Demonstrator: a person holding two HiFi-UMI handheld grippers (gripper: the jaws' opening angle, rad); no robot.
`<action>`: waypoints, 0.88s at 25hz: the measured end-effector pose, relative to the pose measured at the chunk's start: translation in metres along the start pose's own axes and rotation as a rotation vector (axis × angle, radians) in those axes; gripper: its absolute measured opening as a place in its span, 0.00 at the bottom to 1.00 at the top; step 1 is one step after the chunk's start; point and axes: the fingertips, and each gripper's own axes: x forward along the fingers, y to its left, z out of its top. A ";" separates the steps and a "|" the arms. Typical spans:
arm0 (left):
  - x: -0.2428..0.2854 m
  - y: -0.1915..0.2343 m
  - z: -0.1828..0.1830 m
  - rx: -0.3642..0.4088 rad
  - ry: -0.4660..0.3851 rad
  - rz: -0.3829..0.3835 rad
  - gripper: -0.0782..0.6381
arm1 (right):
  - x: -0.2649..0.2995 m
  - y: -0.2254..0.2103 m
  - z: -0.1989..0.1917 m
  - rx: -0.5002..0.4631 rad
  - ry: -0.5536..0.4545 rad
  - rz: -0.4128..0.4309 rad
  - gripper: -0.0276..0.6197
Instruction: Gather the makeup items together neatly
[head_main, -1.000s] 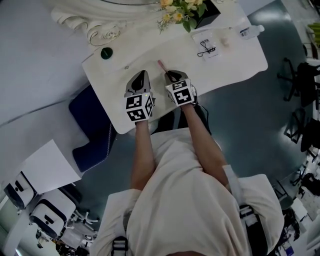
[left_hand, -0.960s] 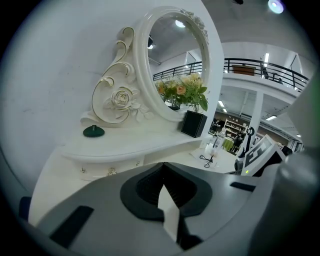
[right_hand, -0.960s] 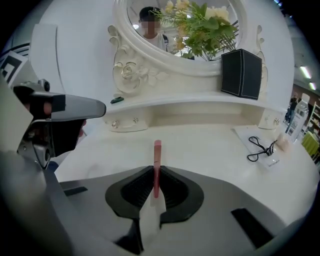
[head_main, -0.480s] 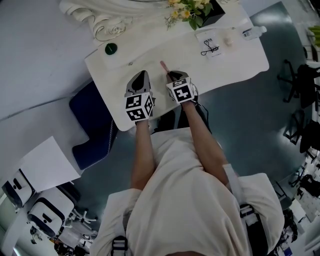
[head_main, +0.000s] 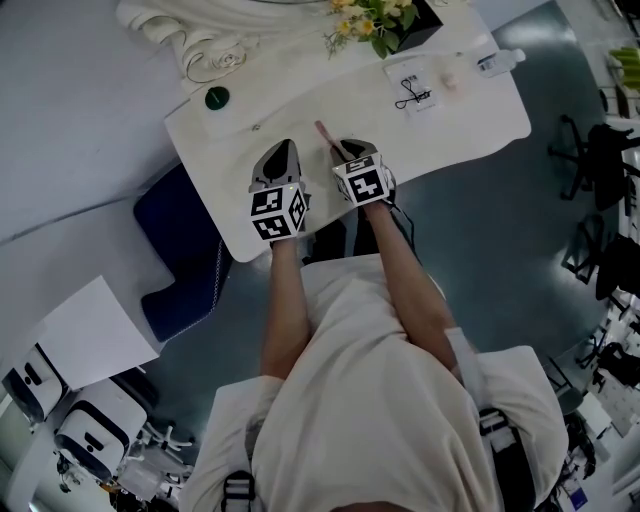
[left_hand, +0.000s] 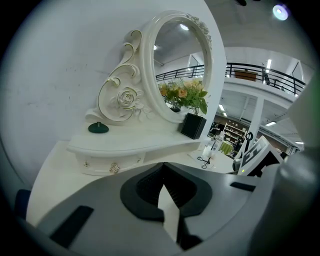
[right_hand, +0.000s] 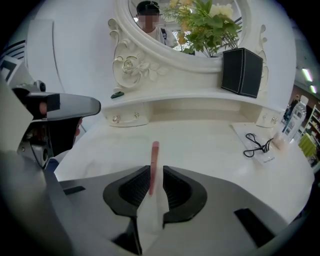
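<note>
Your right claw is opening, with the pink stick between its jaws at the lower centre of the frame, lying over the white surface. Your left claw is closed with nothing in it.

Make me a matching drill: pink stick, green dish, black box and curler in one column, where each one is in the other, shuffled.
1. pink stick
2. green dish
3. black box
4. curler

A. left end of the shelf
B. on the card
C. between the right gripper's fingers
D. holding flowers

Pairs: 1-C, 2-A, 3-D, 4-B.

The right gripper's fingers are opening, with the stick between them.
</note>
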 end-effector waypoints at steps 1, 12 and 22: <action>0.001 -0.002 0.001 -0.007 -0.003 -0.003 0.13 | -0.001 -0.005 0.000 -0.003 -0.003 -0.008 0.21; 0.023 -0.034 0.014 -0.024 -0.030 -0.023 0.13 | -0.038 -0.099 0.005 0.067 -0.055 -0.148 0.21; 0.058 -0.077 0.027 0.010 -0.009 -0.004 0.13 | -0.074 -0.224 0.012 0.273 -0.153 -0.337 0.21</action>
